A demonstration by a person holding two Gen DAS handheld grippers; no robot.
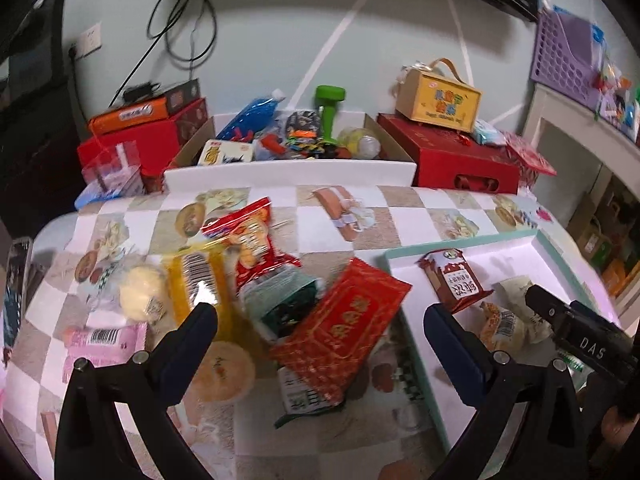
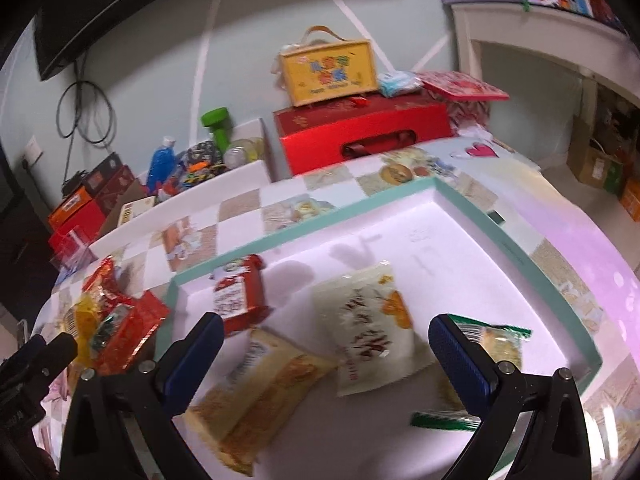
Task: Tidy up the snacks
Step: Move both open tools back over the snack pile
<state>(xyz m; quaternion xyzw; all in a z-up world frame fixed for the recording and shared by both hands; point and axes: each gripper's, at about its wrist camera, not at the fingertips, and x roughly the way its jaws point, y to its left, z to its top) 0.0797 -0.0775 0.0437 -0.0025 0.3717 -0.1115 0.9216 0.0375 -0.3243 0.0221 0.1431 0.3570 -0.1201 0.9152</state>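
Note:
A heap of snack packs lies on the checked tablecloth: a flat red pack (image 1: pixel 340 324), a yellow pack (image 1: pixel 196 280), a red bag (image 1: pixel 254 240), a pink wafer (image 1: pixel 104 340) and a pale bun (image 1: pixel 140 292). My left gripper (image 1: pixel 320 320) hangs open above the flat red pack. The white tray with a teal rim (image 2: pixel 520 256) holds a brown-red carton (image 2: pixel 240 296), a cream pouch (image 2: pixel 368 320), a tan biscuit pack (image 2: pixel 260 392) and a green-edged pack (image 2: pixel 500 344). My right gripper (image 2: pixel 326 328) is open over the tray, above the cream pouch, holding nothing.
At the table's back stand an open cardboard box of odds and ends (image 1: pixel 288 136), a red gift case (image 1: pixel 460 160) with a yellow handled box (image 1: pixel 438 98) on top, and stacked red and orange boxes (image 1: pixel 136 128). A purple basket (image 1: pixel 560 52) sits on a white shelf at right.

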